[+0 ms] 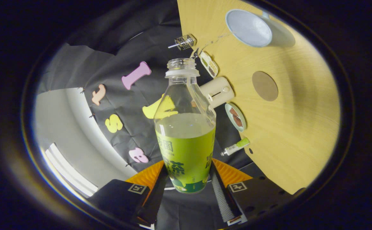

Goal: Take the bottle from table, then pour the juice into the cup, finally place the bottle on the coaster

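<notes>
We hold juice bottle (184, 127), uncapped, fingers (220, 195) clamped on its labelled base, lifted off bench (301, 134). Cup (249, 28) well beyond neck, coaster (265, 85) nearer. Judgement: bring mouth over cup rim first, then tilt slow, keep grip firm.

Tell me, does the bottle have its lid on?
No, it's open. The bottle held in the tool has a bare neck with no cap on top, and pale juice fills it about halfway.

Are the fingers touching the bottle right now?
Touching. In the gripper view both fingers press against the labelled lower body of the bottle, one on each side.
</notes>
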Demonstrator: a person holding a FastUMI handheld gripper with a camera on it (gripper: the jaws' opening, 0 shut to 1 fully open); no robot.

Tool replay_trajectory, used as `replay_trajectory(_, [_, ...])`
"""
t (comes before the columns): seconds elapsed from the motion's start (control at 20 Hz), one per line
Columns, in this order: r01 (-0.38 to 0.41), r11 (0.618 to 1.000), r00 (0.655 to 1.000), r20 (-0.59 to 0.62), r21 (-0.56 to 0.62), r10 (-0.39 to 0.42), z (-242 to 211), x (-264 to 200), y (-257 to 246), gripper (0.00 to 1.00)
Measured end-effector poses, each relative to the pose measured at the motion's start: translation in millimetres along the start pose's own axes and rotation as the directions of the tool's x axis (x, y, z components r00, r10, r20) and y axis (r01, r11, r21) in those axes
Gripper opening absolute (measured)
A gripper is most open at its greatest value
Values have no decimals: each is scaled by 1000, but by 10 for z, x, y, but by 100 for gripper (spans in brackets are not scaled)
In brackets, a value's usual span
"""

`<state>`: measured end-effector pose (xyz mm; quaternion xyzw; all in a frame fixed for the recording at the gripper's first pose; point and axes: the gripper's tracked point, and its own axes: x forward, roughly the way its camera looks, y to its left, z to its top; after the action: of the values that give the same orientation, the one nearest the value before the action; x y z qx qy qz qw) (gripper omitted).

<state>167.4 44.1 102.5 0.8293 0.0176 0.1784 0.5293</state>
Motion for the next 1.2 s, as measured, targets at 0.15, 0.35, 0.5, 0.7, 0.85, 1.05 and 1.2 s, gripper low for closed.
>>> replay_trajectory(0.15, [-5,1000,1000,1,1,5,-6,-5,31,78])
replay_trajectory(0.35, [4,1000,1000,2,18,-4,20,20,-12,78])
replay_trajectory(0.5, [7,1000,1000,2,28,-7,22,27,-27,78])
replay_trajectory(0.7, [-7,999,1000,6,42,7,44,25,-4,78])
replay_trajectory(0.85, [-17,999,1000,7,50,16,52,18,30,78])
replay_trajectory(1.05, [-21,999,1000,5,48,21,58,41,36,78])
replay_trajectory(1.2, [-11,999,1000,3,39,11,42,37,6,78])
